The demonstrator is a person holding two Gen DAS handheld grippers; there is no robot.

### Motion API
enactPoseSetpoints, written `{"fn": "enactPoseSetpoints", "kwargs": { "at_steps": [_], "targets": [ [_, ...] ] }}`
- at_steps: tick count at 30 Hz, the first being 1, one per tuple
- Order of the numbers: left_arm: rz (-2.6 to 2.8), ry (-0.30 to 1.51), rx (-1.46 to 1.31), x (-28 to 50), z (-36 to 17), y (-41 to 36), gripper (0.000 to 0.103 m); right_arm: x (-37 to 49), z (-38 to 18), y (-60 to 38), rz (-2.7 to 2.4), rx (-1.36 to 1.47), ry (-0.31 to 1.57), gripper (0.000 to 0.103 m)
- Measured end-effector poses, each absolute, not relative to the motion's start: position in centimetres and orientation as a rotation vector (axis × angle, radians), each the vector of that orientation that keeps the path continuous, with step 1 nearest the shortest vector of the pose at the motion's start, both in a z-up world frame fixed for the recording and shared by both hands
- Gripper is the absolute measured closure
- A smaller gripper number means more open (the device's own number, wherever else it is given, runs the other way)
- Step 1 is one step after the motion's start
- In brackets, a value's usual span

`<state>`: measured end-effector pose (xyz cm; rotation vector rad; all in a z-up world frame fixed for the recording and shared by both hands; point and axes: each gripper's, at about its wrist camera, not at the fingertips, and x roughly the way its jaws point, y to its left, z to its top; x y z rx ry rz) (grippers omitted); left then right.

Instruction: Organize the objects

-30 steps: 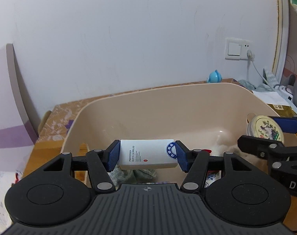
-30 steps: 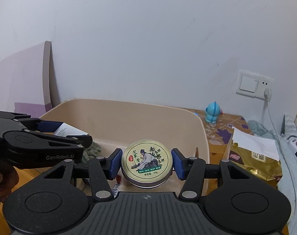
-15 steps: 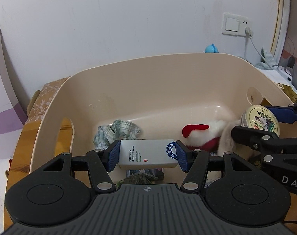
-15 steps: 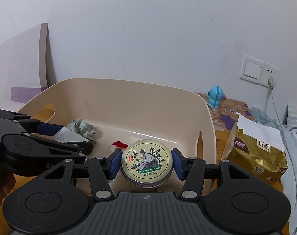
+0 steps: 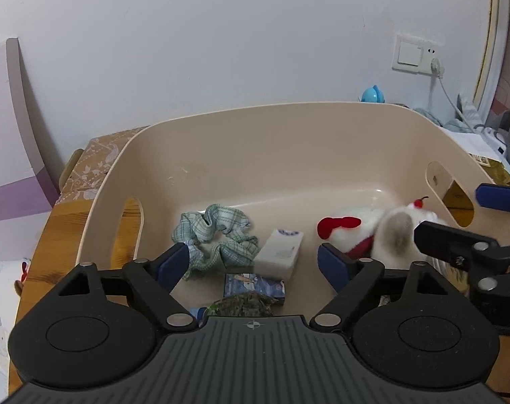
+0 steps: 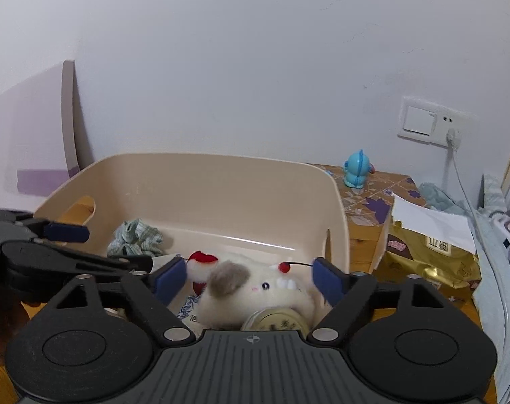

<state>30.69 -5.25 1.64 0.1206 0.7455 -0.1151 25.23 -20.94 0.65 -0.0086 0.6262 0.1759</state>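
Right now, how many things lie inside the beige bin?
6 visible: scrunchie far left, white box middle, blue packet and dark pouch nearest, plush toy right, round tin beside it. Others may be hidden.

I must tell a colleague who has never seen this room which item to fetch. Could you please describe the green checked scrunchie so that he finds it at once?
Look into the large beige plastic bin on the wooden table. On its floor, toward the left handle cutout, lies the scrunchie, beside a small white box. It is the only crumpled fabric ring there, pale green with a check pattern; the white plush toy is furry.
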Motion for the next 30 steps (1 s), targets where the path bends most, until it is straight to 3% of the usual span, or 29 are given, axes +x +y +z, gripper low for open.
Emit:
{"fn": "enactPoseSetpoints", "kwargs": {
  "at_steps": [12, 30],
  "targets": [
    [-0.074, 0.643, 0.102, 26.8, 4.8, -5.0, 0.013, 22.4, 2.0, -21.3, 0.188, 0.054, 0.596, 0.004],
    [-0.06, 0.565, 0.087, 19.2, 7.9, -3.4, 0.012, 15.9, 4.3, -21.7, 0.191, 0.086, 0.557, 0.0]
  ]
}}
